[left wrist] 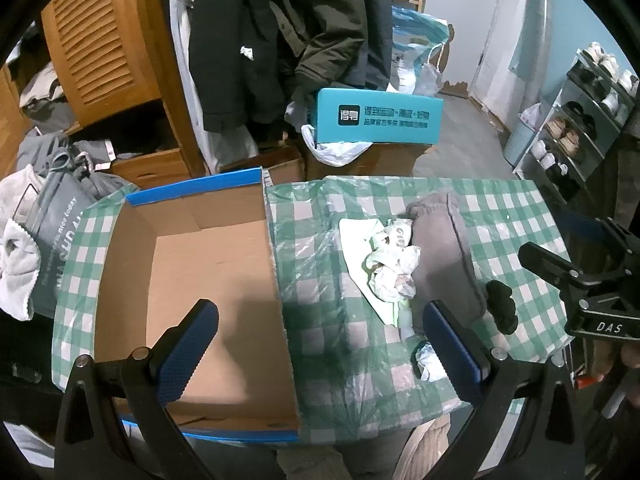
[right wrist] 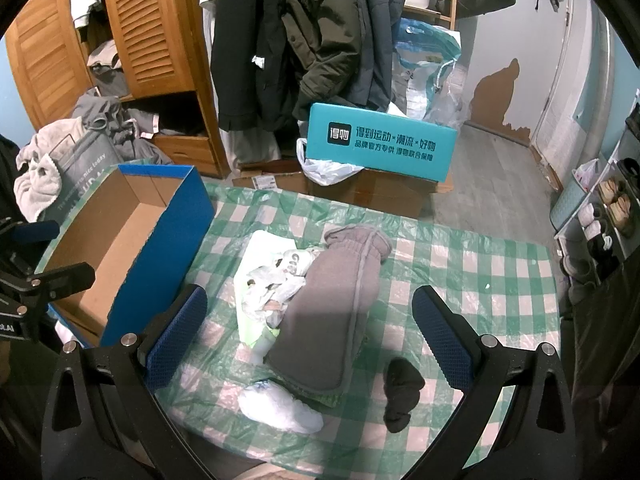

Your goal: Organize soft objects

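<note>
A folded grey garment [right wrist: 340, 308] [left wrist: 444, 256] lies on the green checked tablecloth [right wrist: 480, 280]. Crumpled white plastic bags [right wrist: 272, 284] [left wrist: 390, 264] lie against its left side. A white wad [right wrist: 280, 404] [left wrist: 430, 360] and a black sock [right wrist: 402, 390] [left wrist: 502, 306] lie near the front edge. An empty blue cardboard box [left wrist: 208, 280] [right wrist: 132, 236] stands at the left. My left gripper [left wrist: 320, 352] is open and empty, over the box's right wall. My right gripper [right wrist: 310, 336] is open and empty, above the grey garment.
A teal box [right wrist: 380, 144] sits on cartons behind the table. Coats [right wrist: 304, 40] hang beyond it. A wooden wardrobe [right wrist: 140, 40] and a pile of clothes [right wrist: 80, 140] are at the left. A shoe rack [right wrist: 608, 216] stands at the right.
</note>
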{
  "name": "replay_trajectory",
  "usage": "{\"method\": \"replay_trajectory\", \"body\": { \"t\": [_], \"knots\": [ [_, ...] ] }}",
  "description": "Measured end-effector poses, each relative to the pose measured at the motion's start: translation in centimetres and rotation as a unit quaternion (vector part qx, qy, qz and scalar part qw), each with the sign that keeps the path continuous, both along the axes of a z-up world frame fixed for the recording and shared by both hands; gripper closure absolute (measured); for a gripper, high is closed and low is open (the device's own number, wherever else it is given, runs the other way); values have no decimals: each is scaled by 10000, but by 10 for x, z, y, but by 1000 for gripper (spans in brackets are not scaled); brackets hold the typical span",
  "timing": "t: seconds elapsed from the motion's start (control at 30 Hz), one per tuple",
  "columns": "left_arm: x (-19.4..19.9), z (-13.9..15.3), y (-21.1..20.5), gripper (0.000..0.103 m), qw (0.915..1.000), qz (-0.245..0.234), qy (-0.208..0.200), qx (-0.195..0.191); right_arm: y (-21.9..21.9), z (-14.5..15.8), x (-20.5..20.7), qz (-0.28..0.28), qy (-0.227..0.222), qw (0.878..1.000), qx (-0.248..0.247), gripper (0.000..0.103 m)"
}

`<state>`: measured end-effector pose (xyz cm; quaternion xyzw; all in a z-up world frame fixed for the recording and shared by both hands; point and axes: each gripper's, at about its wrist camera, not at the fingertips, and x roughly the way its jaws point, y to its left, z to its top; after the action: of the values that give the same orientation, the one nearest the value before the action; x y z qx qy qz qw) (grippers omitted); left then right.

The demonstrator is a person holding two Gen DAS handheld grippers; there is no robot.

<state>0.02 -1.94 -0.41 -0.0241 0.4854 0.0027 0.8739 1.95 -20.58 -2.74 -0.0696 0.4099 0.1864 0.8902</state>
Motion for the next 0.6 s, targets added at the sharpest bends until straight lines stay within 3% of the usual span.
{"method": "replay_trajectory", "body": {
  "t": [0.6],
  "knots": [
    [-2,-3,-4,0,10000,-6,-3,-1,-1,-2,1,-3,22,10000,3,2]
  ]
}}
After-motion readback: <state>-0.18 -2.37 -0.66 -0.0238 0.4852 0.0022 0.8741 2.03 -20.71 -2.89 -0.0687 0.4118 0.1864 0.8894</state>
